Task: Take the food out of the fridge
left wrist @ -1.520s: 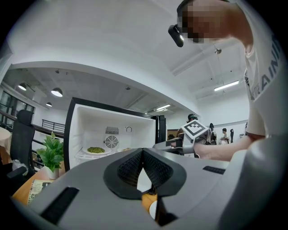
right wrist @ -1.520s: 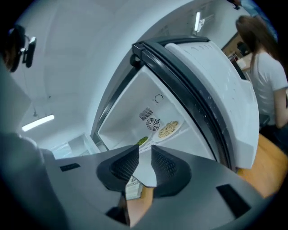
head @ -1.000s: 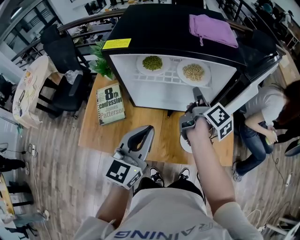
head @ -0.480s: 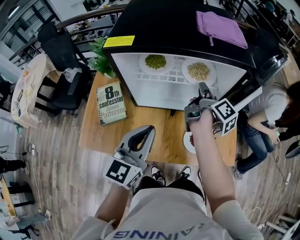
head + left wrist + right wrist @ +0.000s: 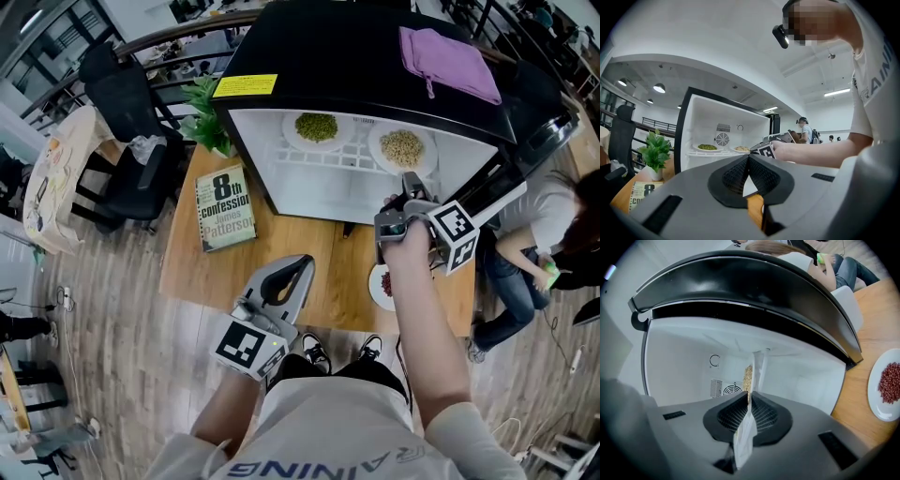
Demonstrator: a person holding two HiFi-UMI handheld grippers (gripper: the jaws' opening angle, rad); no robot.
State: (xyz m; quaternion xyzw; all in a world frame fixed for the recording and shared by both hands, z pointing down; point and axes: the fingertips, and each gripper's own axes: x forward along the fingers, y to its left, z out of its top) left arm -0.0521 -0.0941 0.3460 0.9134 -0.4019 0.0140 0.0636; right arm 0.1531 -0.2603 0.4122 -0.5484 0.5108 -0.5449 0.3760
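Right gripper view alone shows the right gripper (image 5: 750, 399), whose jaws have just been closing, clamped on the rim of the grain plate (image 5: 760, 366), which it sees edge-on inside the fridge (image 5: 679, 362). The plate of red beans (image 5: 873, 397) lies near the desk's (image 5: 876, 315) right edge. Head view adds the plate of green food (image 5: 292, 137) at the fridge shelf's left, and the left gripper (image 5: 294, 272), jaws together and empty, over the desk's near edge.

- Head view: from above and in front of the fridge (image 5: 347, 56), facing steeply down onto its black top and open front.
- Left gripper view: low, set back from the fridge, facing level into its white inside.
- Right gripper view: rolled sideways, close at the fridge's opening, facing in.
- All three share the fridge's inside and the plate of pale grains (image 5: 403, 147).
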